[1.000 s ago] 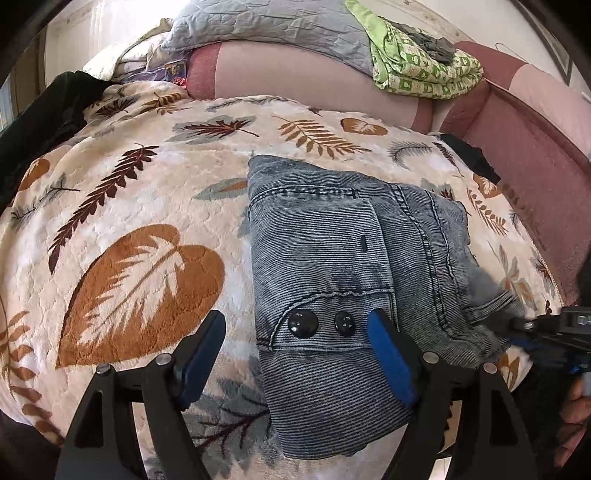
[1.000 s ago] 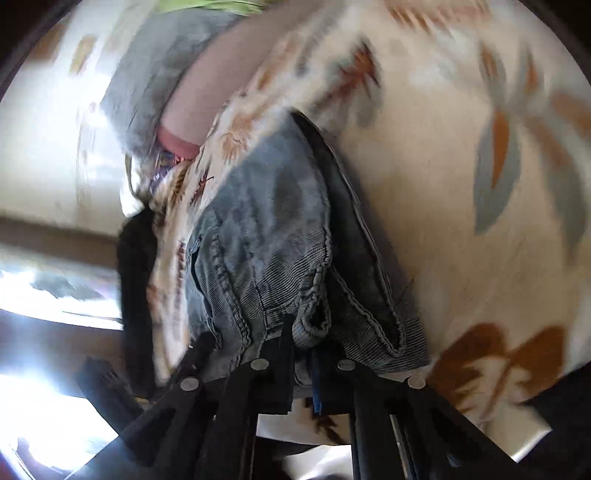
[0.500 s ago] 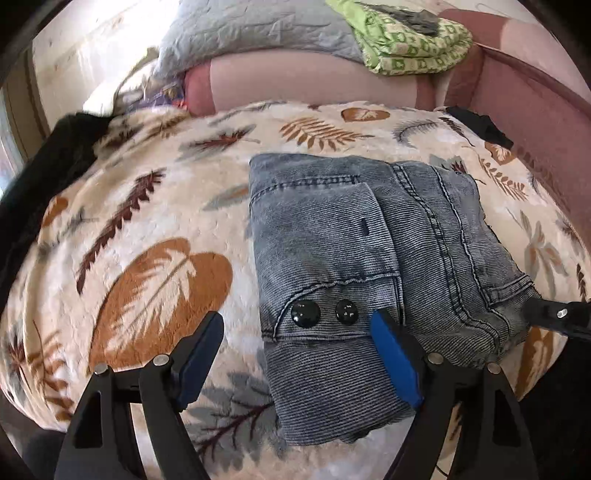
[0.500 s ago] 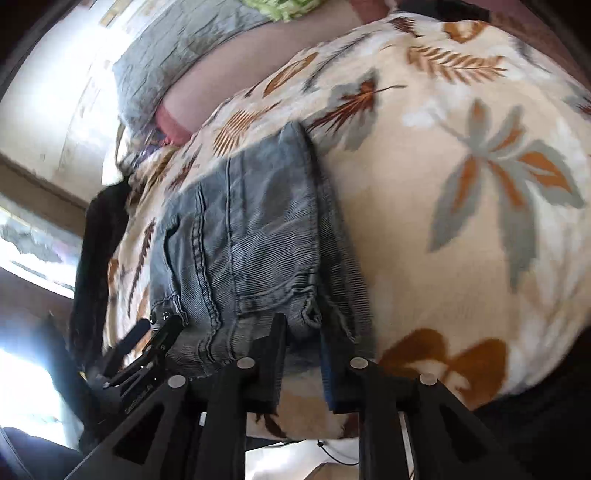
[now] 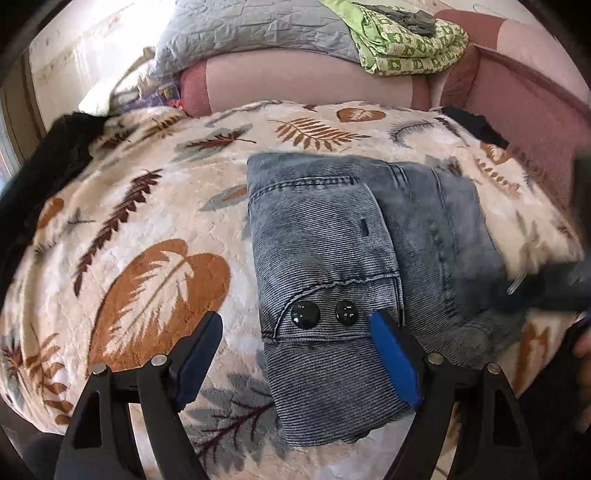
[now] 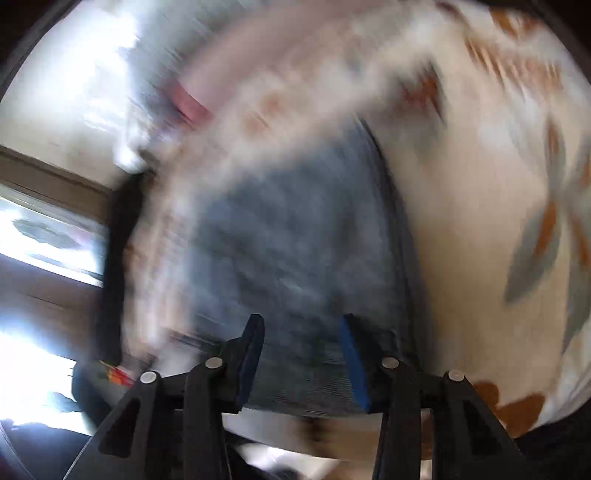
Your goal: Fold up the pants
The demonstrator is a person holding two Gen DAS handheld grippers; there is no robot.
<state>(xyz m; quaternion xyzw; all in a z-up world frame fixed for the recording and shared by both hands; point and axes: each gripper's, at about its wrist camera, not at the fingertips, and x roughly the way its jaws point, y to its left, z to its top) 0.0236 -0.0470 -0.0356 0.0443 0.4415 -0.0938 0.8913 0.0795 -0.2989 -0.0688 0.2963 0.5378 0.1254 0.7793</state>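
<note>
A bed filled both views, covered by a cream blanket point(image 5: 155, 229) printed with brown and grey leaves. At twelve o'clock in the left wrist view, a grey quilted pillow point(image 5: 251, 29) and a green patterned cloth point(image 5: 402, 48) lay on a pink bolster point(image 5: 295, 81). The folded pants point(image 5: 332, 254), faded blue denim with two black buttons point(image 5: 325, 314), rested on the blanket just right of centre. The left tongs point(image 5: 295, 354) were spread wide at six o'clock, hovering over the near end of the pants, one blue pad point(image 5: 395, 365) above the denim and the other above the blanket, gripping nothing. In the heavily blurred right wrist view, the right tongs point(image 6: 301, 362) were opening at six o'clock, their pads apart with denim between them but not pinched.
</note>
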